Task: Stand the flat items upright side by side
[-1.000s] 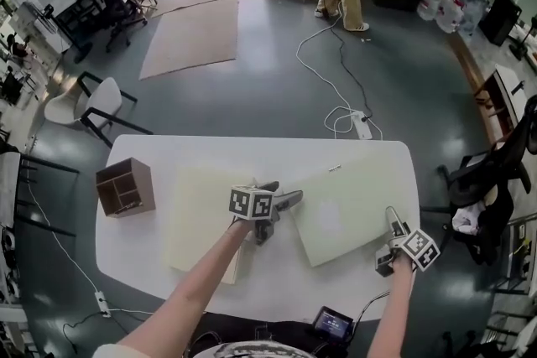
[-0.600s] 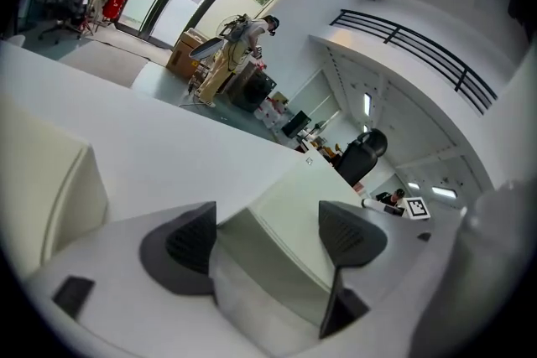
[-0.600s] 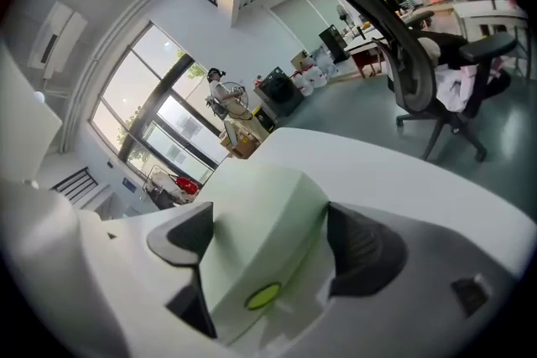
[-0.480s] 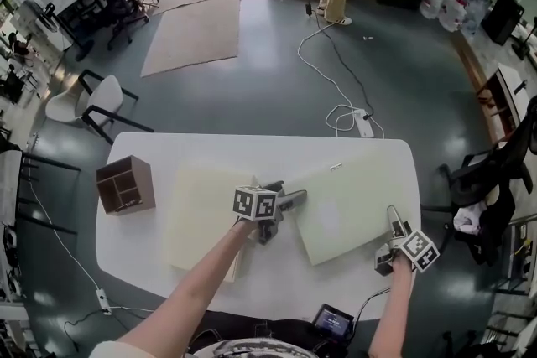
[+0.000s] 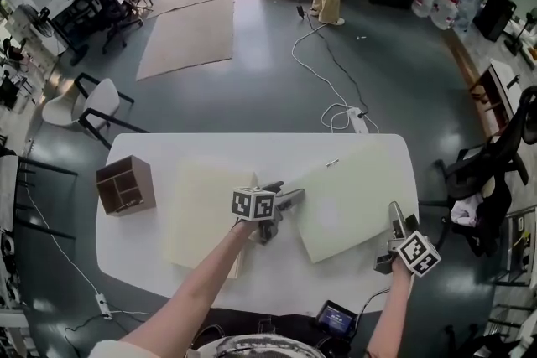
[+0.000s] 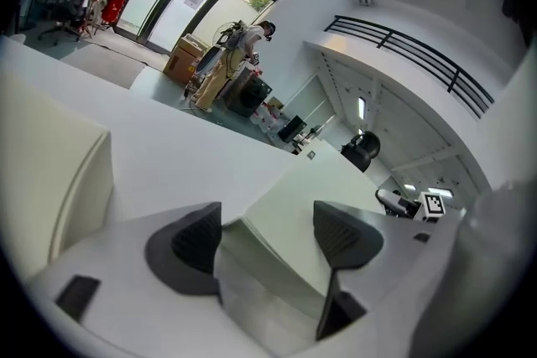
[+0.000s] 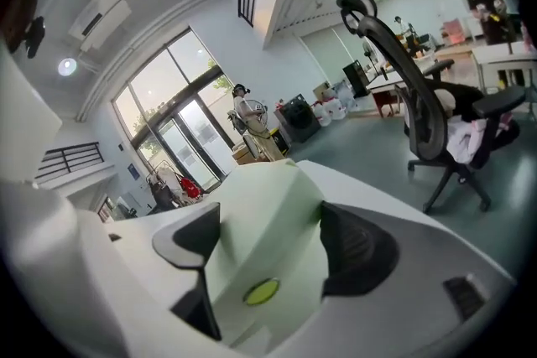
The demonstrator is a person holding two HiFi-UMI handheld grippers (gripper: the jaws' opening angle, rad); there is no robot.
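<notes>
Slippage threatens if we lift now: left gripper (image 5: pixel 294 199) and right gripper (image 5: pixel 393 214) are closing around 2 corners of the board (image 5: pixel 352 193), seemingly not clamped yet.

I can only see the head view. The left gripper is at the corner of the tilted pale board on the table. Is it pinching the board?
Observer: Not quite. In the left gripper view, the left gripper has the pale board corner between its jaws. They are closing, but there is a small gap beside one pad.
Operator: What about the gripper at the other corner?
Observer: The right gripper view shows the right gripper closing too. The same board sits between its jaws and nearly fills the space between them.
</notes>
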